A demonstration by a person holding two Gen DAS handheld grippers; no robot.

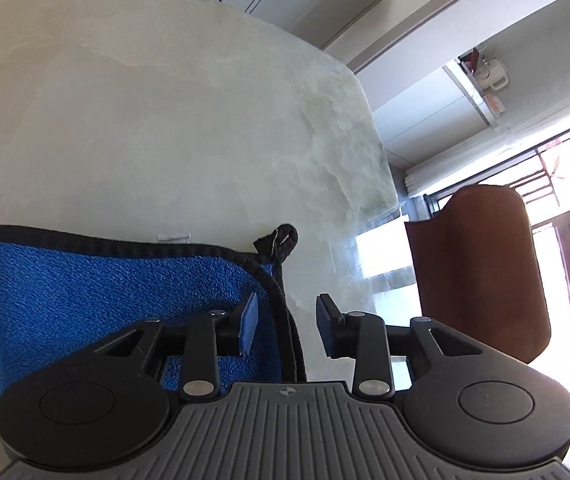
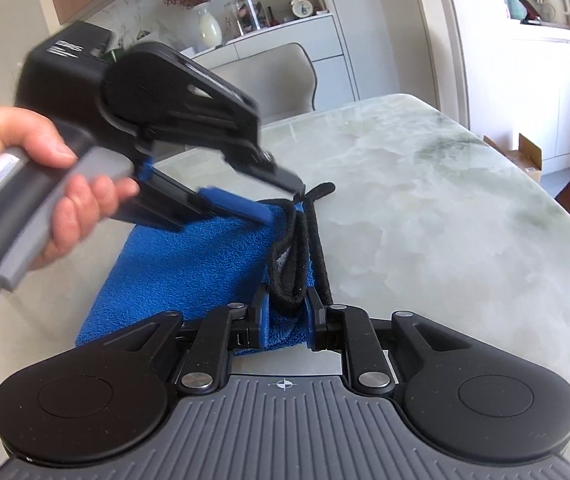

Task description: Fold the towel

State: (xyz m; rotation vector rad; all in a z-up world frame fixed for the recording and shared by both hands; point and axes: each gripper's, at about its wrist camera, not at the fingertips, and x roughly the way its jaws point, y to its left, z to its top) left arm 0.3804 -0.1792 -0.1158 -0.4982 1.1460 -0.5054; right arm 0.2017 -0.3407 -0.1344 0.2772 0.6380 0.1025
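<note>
A blue towel point(image 1: 105, 296) with black trim lies folded on the pale marble table point(image 1: 145, 128); its black hanging loop point(image 1: 285, 238) sticks out at the far corner. My left gripper point(image 1: 287, 326) is open and hovers over the towel's right trimmed edge, holding nothing. In the right wrist view the towel point(image 2: 189, 264) runs away from me, and my right gripper point(image 2: 287, 320) is shut on its near corner, where bunched black trim shows between the pads. There too, the left gripper point(image 2: 273, 196), blurred, hangs open over the far corner by the loop point(image 2: 321, 190), held by a hand point(image 2: 69, 200).
The table's rounded edge point(image 1: 381, 168) falls away to the right, with a brown chair back point(image 1: 481, 272) just beyond it. A grey chair point(image 2: 281, 72) stands at the far side of the table point(image 2: 425, 208). Shelves with a vase and jars line the wall behind.
</note>
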